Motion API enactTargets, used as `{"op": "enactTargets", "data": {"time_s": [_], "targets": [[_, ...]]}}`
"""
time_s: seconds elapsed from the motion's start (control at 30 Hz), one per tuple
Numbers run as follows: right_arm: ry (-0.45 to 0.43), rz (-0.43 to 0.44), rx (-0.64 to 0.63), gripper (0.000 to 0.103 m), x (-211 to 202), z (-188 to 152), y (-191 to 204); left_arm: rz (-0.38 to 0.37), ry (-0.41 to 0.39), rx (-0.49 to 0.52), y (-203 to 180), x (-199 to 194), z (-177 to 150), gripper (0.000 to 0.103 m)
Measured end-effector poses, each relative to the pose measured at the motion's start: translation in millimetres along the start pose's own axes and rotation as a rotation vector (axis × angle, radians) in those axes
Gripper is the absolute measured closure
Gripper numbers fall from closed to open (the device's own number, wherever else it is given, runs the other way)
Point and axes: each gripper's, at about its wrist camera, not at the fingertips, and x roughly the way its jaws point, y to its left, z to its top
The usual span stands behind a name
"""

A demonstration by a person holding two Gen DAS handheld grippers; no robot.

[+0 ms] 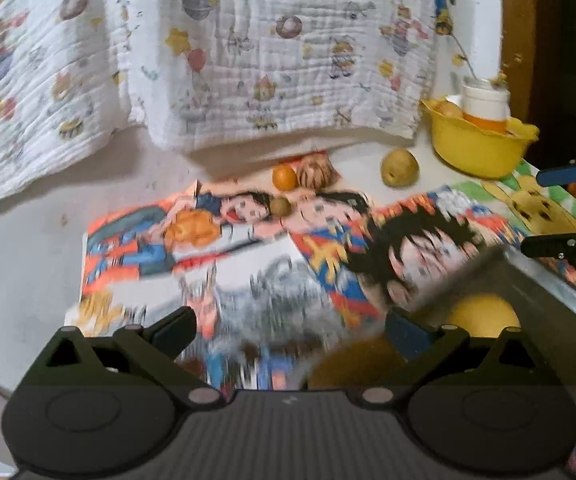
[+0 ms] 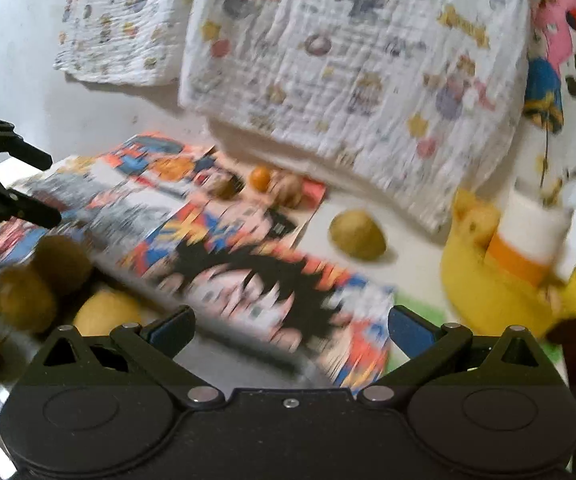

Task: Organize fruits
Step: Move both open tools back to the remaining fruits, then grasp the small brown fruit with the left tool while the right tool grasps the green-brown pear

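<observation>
Two grippers: both spread wide with nothing between the fingers; left gripper [image 1: 290,330] and right gripper [image 2: 290,330] hover low over the comic-print mat [image 1: 248,240].
Landmark: metal tray [image 1: 548,292], lying on the near part of the mat.
Tray contents: a yellow lemon-like fruit [image 2: 106,312] and brown round fruits, kiwi-like [image 2: 62,264], lie together inside; the exact count is blurred.
Left gripper versus tray: the tray's corner sits just beyond its right finger, with the yellow fruit [image 1: 484,316] right behind that finger, not held.
Right gripper versus tray: the tray lies under and to the left of its left finger; the fruits there are near it but apart.
Orange [image 1: 285,177]: far beyond the tray, at the mat's back edge, touching a brownish striped object [image 1: 316,172] that I cannot identify.
Small brown fruit [image 1: 280,206]: on the mat, just in front of the orange, well apart from both grippers.
Yellow-green fruit, possibly a pear [image 2: 358,234]: on the bare white tabletop [image 1: 20,260] past the mat, between the orange and the yellow bowl [image 1: 476,148].
Yellow bowl: far right of the tray, holding a white and orange container [image 1: 486,106] and some yellowish fruit.
Backdrop: white cartoon-print cloth [image 1: 228,52] hanging behind everything.
</observation>
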Motion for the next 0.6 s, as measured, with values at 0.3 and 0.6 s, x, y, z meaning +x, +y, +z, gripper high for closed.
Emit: {"op": "enactTargets", "data": {"time_s": [0.3,0.6], "targets": [[0.005,-0.08,-0.055,0.001,76,43,-13,0.018,0.022,-0.05,8,83,54,0.0],[0.071,-0.133,0.11,0.001,157,56,-45,0.055,-0.001,-0.079,16,152,73,0.001]]}}
